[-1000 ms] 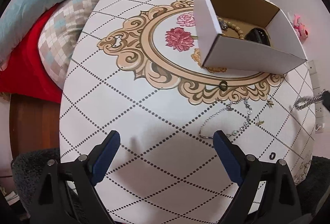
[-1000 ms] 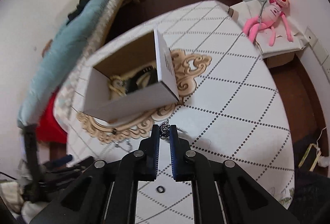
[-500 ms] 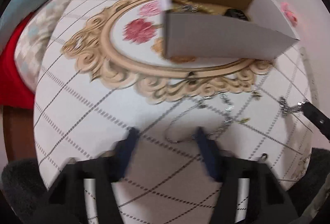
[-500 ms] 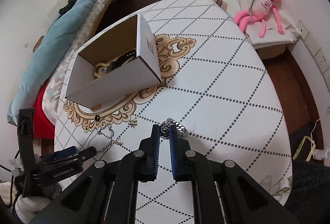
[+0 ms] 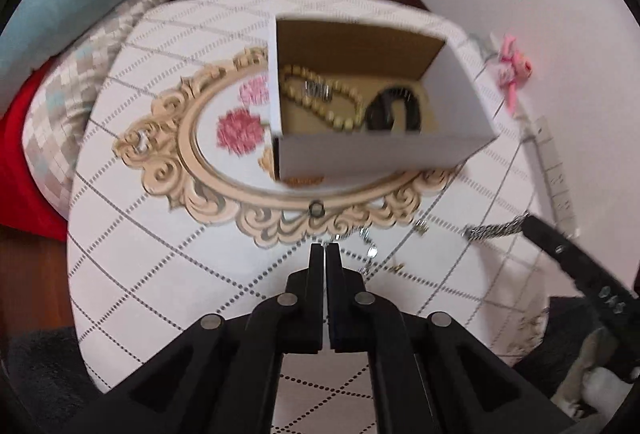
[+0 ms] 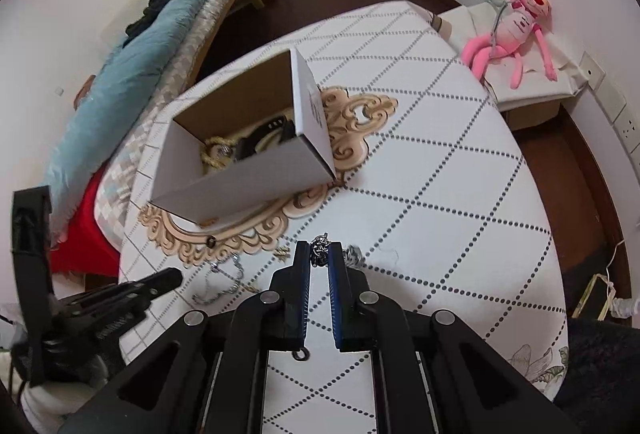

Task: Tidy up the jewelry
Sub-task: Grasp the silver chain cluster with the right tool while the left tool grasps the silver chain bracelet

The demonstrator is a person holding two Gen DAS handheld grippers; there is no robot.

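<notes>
A white cardboard box stands on the round patterned table. It holds a beaded bracelet and a black band. My left gripper is shut just above a thin silver chain lying in front of the box; whether it grips the chain is hidden. My right gripper is shut on a chunky silver chain bracelet, also seen in the left wrist view, held above the table to the right of the box.
A dark ring and small earrings lie in front of the box. Another small ring lies under my right gripper. A bed with a blue blanket is on the left. A pink plush toy sits at right.
My left gripper has closed from wide open and moved forward over the thin chain. My right gripper kept its hold on the bracelet and drifted slightly.
</notes>
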